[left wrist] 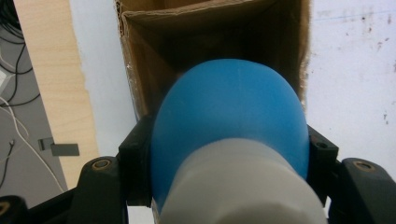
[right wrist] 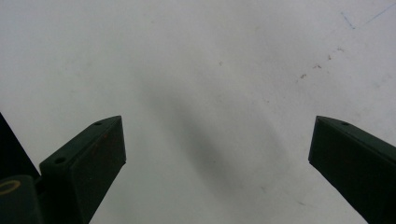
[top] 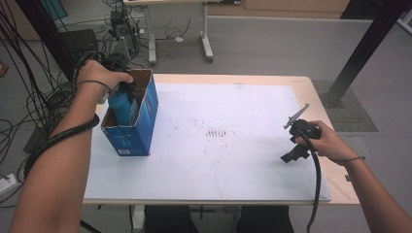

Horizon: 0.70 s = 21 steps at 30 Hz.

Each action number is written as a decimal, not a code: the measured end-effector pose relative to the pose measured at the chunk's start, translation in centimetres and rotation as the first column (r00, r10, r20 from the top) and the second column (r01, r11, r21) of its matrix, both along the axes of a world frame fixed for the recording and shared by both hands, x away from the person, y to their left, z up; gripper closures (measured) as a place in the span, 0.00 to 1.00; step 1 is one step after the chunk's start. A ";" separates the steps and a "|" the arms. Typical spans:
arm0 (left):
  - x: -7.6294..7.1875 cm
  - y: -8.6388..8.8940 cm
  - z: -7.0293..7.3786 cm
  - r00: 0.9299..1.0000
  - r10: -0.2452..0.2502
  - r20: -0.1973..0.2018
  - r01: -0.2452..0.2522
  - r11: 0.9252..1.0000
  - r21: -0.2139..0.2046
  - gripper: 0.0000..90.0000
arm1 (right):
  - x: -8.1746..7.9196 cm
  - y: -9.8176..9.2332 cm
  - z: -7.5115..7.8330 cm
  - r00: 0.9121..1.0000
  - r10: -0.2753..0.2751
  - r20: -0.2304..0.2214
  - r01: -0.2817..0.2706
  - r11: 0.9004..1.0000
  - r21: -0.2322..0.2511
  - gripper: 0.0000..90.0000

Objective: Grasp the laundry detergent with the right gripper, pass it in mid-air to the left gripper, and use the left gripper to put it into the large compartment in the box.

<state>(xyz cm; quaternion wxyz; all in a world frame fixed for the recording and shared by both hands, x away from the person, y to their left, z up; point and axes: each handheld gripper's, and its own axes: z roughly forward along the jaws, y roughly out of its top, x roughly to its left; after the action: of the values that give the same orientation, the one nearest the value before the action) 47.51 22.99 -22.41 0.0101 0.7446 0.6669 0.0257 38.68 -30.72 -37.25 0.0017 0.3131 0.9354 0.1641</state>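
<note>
We see the left gripper (top: pixel 127 89) clamped on a blue plastic bottle with a white cap (left wrist: pixel 229 126), which sits partly inside the open blue cardboard box (top: pixel 145 109) at the table's left edge. The right gripper (right wrist: pixel 217 154) hovers with jaws spread wide over the white table sheet (top: pixel 218 145), well apart from the box.

The open cardboard box (top: pixel 137 127) stands at the left edge of the tabletop (top: pixel 233 165) and is the one obstacle on it. Its mouth is largely taken up by the blue bottle (top: pixel 121 104) clamped in the left gripper (top: pixel 127 90); in the left gripper view the bottle (left wrist: pixel 229 116) sits close between the box walls (left wrist: pixel 144 70), with little room beside it. From the box across to the right gripper (top: pixel 296 150), the white surface lies bare. The right gripper's jaws stand wide apart over bare tabletop (right wrist: pixel 210 93).
</note>
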 end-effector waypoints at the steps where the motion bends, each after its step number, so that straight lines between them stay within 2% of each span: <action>1: 0.0 0.0 -0.3 1.000 -0.001 -0.003 0.001 1.000 0.001 0.42 | 0.0 0.0 0.0 1.000 -0.002 -0.002 0.002 1.000 -0.003 0.04; 9: 0.1 0.2 -2.2 1.000 0.018 -0.024 -0.018 1.000 -0.003 0.42 | -0.1 -0.2 -0.1 1.000 -0.004 -0.004 0.004 1.000 0.000 0.04; 21: 0.2 -0.5 -3.6 0.999 0.007 -0.041 -0.006 1.000 0.006 0.42 | -0.2 -0.2 -0.4 1.000 -0.007 -0.008 0.007 1.000 0.002 0.04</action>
<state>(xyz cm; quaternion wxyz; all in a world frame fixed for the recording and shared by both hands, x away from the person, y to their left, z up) 47.67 22.51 -26.01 -0.0057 0.7428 0.6694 0.0122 38.52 -30.96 -37.68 -0.0020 0.3171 0.9341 0.1638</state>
